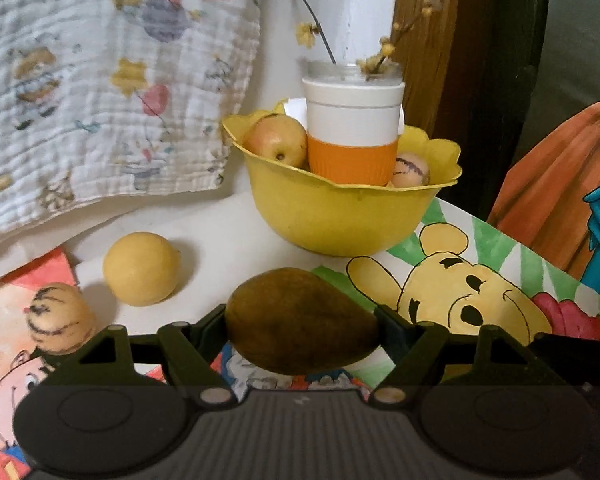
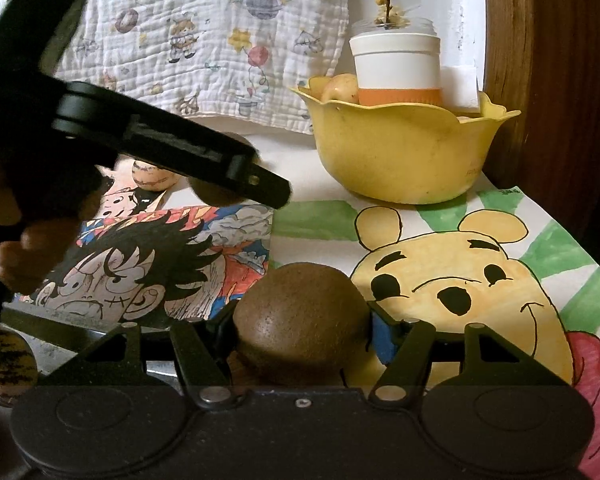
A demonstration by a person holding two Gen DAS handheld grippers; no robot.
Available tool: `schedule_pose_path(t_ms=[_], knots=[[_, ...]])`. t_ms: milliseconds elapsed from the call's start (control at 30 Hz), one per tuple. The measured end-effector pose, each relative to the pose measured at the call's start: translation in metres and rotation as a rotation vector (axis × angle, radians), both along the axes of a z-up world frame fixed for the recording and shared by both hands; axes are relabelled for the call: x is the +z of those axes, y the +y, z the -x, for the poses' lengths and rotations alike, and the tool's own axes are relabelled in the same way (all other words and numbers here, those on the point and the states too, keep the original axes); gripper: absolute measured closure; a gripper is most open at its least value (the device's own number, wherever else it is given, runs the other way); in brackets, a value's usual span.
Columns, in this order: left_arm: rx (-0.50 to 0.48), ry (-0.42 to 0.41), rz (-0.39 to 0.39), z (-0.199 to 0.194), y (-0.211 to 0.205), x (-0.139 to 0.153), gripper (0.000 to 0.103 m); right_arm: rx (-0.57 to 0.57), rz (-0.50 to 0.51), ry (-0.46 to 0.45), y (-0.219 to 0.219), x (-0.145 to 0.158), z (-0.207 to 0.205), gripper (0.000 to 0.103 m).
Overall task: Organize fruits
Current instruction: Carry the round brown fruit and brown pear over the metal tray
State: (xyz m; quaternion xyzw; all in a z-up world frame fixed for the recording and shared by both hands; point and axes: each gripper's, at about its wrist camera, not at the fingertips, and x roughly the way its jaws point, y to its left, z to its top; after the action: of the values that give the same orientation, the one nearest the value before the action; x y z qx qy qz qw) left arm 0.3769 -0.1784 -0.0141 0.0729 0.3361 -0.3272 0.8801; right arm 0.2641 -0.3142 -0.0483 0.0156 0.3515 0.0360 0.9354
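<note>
**Both grippers loaded, bowl ahead**

Now, your left gripper (image 1: 302,326) is clamped on a brown pear-shaped fruit (image 1: 300,320), lying crosswise between the pads, narrow end to the right of the view. From the right wrist camera the same gripper appears at upper left, lifted clear of the table, your hand (image 2: 16,240) around its handle.

Your right gripper (image 2: 300,328) has a round brown fruit (image 2: 298,320) between its pads, both touching it; the jaws are closing by a small amount.

Beyond the left gripper: a yellow lemon-like fruit (image 1: 140,268) on the white surface, a striped fruit (image 1: 58,318) just beside it on a cartoon drawing (image 1: 4,360).

The yellow bowl (image 1: 340,216) stands further back, its base touching the bear drawing (image 1: 472,296). Inside: an apple (image 1: 278,140), a white-and-orange cup (image 1: 352,132), another striped fruit (image 1: 410,170). A printed cloth (image 1: 100,80) hangs behind at left.
</note>
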Motion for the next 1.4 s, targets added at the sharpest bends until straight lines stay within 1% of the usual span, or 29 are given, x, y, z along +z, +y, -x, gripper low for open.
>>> schedule_pose_path(t_ms=[300, 467, 533, 667, 767, 967, 1167, 1267, 1400], knots=[[0.029, 0.001, 0.007, 0.029, 0.023, 0.011, 0.023, -0.019, -0.026, -0.019, -0.005, 0.003, 0.002, 0.037], [0.043, 0.014, 0.048, 0.041, 0.035, 0.019, 0.023, -0.034, -0.056, -0.048, -0.009, 0.005, 0.007, 0.037], [0.044, 0.014, 0.052, 0.046, 0.038, 0.023, 0.023, -0.037, -0.067, -0.062, -0.010, 0.008, 0.009, 0.037], [0.044, 0.026, 0.067, 0.056, 0.043, 0.029, 0.023, -0.019, -0.040, -0.082, -0.009, 0.018, 0.016, 0.037], [0.038, 0.031, 0.082, 0.065, 0.046, 0.032, 0.023, 0.012, -0.035, -0.097, -0.007, 0.028, 0.026, 0.037], [-0.006, 0.021, 0.081, 0.090, 0.051, 0.034, 0.023, 0.091, -0.017, -0.125, 0.003, 0.050, 0.062, 0.037], [-0.046, 0.016, 0.087, 0.115, 0.059, 0.032, 0.023, 0.173, -0.005, -0.097, 0.014, 0.059, 0.103, 0.037], [-0.074, 0.000, 0.069, 0.128, 0.063, 0.030, 0.023, 0.228, 0.011, -0.078, 0.023, 0.061, 0.124, 0.037], [-0.119, -0.016, 0.041, 0.141, 0.066, 0.025, 0.023, 0.300, 0.007, -0.042, 0.032, 0.063, 0.144, 0.037]])
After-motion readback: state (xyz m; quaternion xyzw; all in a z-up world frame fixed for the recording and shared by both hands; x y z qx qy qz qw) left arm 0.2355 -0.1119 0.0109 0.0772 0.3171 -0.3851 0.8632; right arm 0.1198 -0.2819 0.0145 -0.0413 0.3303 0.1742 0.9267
